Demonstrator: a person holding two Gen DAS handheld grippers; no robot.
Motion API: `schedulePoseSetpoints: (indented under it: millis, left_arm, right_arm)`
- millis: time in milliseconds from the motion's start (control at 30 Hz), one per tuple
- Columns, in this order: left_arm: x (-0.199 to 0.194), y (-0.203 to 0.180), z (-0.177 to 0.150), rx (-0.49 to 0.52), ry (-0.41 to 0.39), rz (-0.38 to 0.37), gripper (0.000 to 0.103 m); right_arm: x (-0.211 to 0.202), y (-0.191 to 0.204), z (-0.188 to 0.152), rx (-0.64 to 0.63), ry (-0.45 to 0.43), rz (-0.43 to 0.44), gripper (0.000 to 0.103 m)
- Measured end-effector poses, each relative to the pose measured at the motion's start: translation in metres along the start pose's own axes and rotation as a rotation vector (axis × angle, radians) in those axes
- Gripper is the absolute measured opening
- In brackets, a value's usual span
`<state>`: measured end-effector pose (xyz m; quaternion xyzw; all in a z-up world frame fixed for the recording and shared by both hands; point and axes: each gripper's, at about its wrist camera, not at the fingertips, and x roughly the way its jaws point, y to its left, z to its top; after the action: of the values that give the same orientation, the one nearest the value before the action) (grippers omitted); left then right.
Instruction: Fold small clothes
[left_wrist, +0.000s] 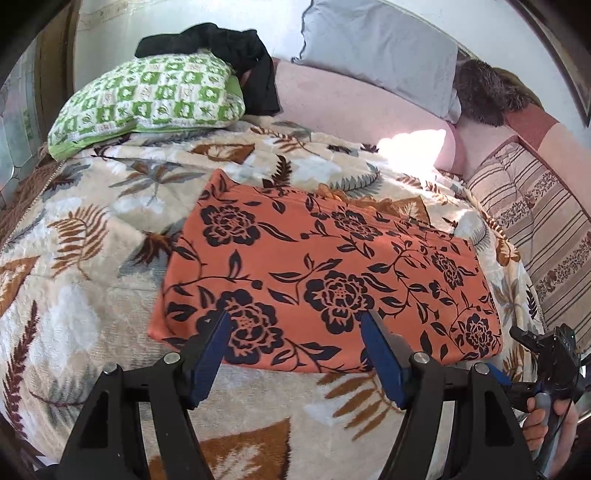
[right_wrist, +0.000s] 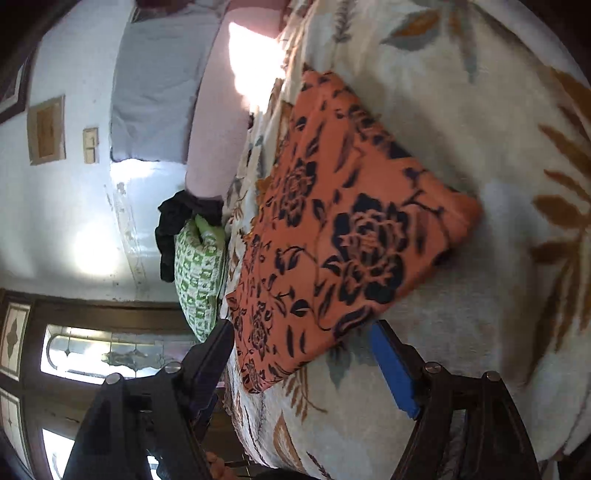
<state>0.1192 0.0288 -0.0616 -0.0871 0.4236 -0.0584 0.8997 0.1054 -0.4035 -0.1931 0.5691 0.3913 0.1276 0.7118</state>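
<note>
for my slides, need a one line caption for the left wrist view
Open left hand-held gripper poised at the near edge of a folded orange floral cloth lying on a leaf-print blanket.

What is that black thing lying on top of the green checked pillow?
A crumpled black garment lies draped over the green checked pillow, hanging down its far side. How much of it lies behind the pillow is hidden, and what kind of clothing it is cannot be told.

We hold the left hand-held gripper (left_wrist: 295, 319) level, its blue-padded fingers (left_wrist: 208, 363) spread wide with nothing between them. We hold the right hand-held gripper (right_wrist: 301, 330) rolled onto its side, fingers (right_wrist: 393, 371) likewise wide apart, gripping nothing.
</note>
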Motion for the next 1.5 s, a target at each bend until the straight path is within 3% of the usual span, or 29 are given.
schedulePoseSetpoints:
  millis: [133, 367, 567, 700, 767, 833, 1200, 1267, 1300, 1400, 1500]
  left_arm:
    - [0.026, -0.009, 0.004, -0.021, 0.042, 0.043, 0.073]
    - [0.040, -0.021, 0.007, -0.022, 0.061, 0.072, 0.073]
    - [0.025, -0.028, 0.007, 0.019, 0.027, 0.092, 0.073]
    - [0.019, -0.028, 0.002, 0.040, 0.024, 0.091, 0.073]
    - [0.017, -0.025, 0.000, 0.047, 0.022, 0.088, 0.073]
    - [0.017, -0.020, 0.000, 0.045, 0.024, 0.089, 0.073]
    - [0.040, 0.005, 0.003, 0.007, 0.042, 0.081, 0.073]
    - [0.045, 0.006, 0.006, -0.002, 0.054, 0.074, 0.073]
    - [0.045, 0.006, 0.007, -0.005, 0.053, 0.074, 0.073]
    - [0.046, 0.007, 0.008, -0.004, 0.050, 0.079, 0.073]
    - [0.046, 0.007, 0.008, -0.003, 0.055, 0.086, 0.073]
  right_arm:
    - [-0.008, -0.013, 0.020, 0.051, -0.063, -0.002, 0.079]
    - [-0.009, -0.009, 0.031, 0.014, -0.066, -0.015, 0.079]
    - [-0.029, 0.026, 0.004, -0.176, -0.079, -0.088, 0.079]
    - [-0.023, 0.065, -0.002, -0.336, -0.045, -0.080, 0.079]
    - [-0.012, 0.079, 0.009, -0.351, -0.038, -0.051, 0.079]
    - [0.004, 0.091, 0.023, -0.382, -0.049, -0.083, 0.079]
    - [0.110, 0.099, 0.113, -0.380, 0.101, -0.202, 0.079]
    - [0.110, 0.089, 0.132, -0.356, 0.068, -0.259, 0.077]
    - [0.105, 0.085, 0.139, -0.321, 0.048, -0.232, 0.077]
    - [0.093, 0.093, 0.141, -0.336, -0.003, -0.279, 0.079]
    - [0.101, 0.112, 0.133, -0.370, 0.054, -0.171, 0.079]
